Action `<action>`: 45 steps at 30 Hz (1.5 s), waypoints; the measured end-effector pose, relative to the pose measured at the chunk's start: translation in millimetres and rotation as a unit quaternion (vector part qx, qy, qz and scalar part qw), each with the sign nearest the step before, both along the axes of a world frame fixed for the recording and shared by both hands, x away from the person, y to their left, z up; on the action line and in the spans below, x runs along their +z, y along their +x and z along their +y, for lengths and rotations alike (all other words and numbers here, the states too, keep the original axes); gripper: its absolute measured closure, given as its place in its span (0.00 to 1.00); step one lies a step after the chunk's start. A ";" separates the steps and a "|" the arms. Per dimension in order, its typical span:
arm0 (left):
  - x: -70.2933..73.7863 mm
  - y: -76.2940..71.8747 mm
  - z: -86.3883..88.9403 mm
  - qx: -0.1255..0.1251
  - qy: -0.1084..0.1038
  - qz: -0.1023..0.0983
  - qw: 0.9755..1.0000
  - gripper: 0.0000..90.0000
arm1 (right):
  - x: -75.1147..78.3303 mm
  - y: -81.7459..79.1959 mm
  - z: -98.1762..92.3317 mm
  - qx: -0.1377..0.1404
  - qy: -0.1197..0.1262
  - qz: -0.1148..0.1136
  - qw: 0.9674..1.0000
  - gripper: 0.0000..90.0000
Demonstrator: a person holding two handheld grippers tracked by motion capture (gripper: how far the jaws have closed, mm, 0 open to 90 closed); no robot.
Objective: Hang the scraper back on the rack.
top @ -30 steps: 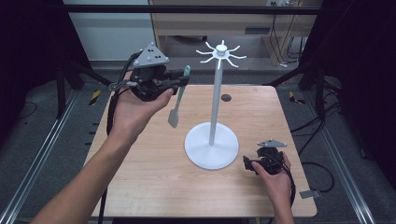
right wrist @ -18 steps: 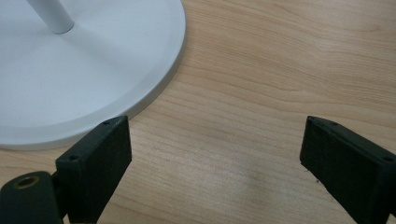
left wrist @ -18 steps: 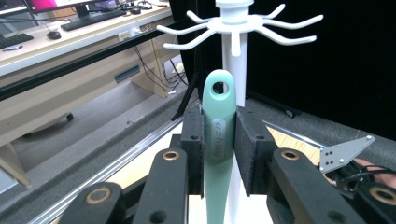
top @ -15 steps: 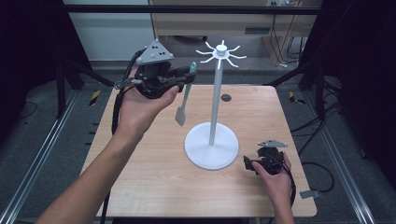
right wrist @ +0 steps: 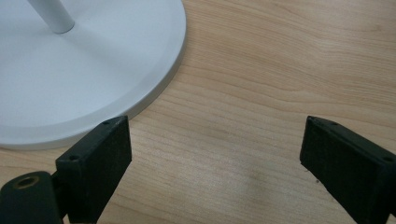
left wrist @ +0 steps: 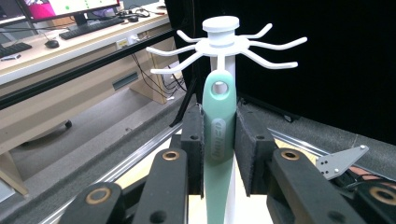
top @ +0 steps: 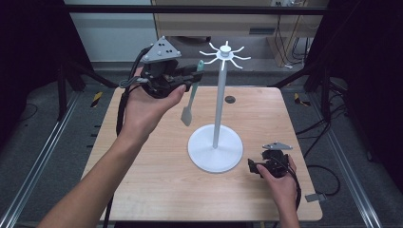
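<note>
A mint-green spatula (top: 188, 105) hangs blade-down from my left gripper (top: 194, 79), which is shut on its handle and held high above the table's left half. In the left gripper view the pads (left wrist: 194, 140) press both sides of the handle (left wrist: 218, 140). Its hanging hole sits just below the hooks (left wrist: 261, 46) of the white rack. The rack (top: 219, 95) stands mid-table on a round base (top: 215, 151). My right gripper (top: 253, 167) rests on the table to the right of the base, open. Bare wood lies between its jaws (right wrist: 215, 144), with the base's edge (right wrist: 140, 79) just beyond.
The wooden table (top: 157, 175) has a small dark hole (top: 230, 99) behind the rack. Metal rails (top: 43, 156) run along both sides on the floor. Desks with monitors and keyboards (left wrist: 88, 28) stand off to one side.
My left hand has carried the spatula a little up and to the right, closer to the rack's hooks. The right gripper has stayed where it was.
</note>
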State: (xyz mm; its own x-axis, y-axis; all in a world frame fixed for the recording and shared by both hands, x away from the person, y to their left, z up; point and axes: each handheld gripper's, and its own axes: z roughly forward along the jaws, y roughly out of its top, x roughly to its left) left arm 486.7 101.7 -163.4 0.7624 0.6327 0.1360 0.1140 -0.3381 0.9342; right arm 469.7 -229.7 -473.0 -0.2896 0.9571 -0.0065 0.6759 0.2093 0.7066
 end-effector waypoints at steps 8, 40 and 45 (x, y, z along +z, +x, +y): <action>-2.5 3.8 -3.5 -0.001 -0.006 0.009 1.000 0.83 | 0.0 0.1 0.0 -0.001 0.002 0.000 1.000 0.10; -6.7 10.3 -8.7 0.002 -0.010 0.011 1.000 0.82 | -0.6 0.2 1.2 0.005 -0.002 0.003 1.000 0.10; -6.8 10.4 -9.1 0.002 -0.011 0.013 1.000 0.82 | -0.4 0.1 0.6 0.002 -0.002 0.001 1.000 0.10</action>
State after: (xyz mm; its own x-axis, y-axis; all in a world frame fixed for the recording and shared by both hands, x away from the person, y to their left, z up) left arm 497.1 92.5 -170.2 0.7630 0.6381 0.1032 0.1388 -0.3177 0.9380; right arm 469.8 -229.1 -473.4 -0.2940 0.9557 -0.0101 0.6766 0.2156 0.7041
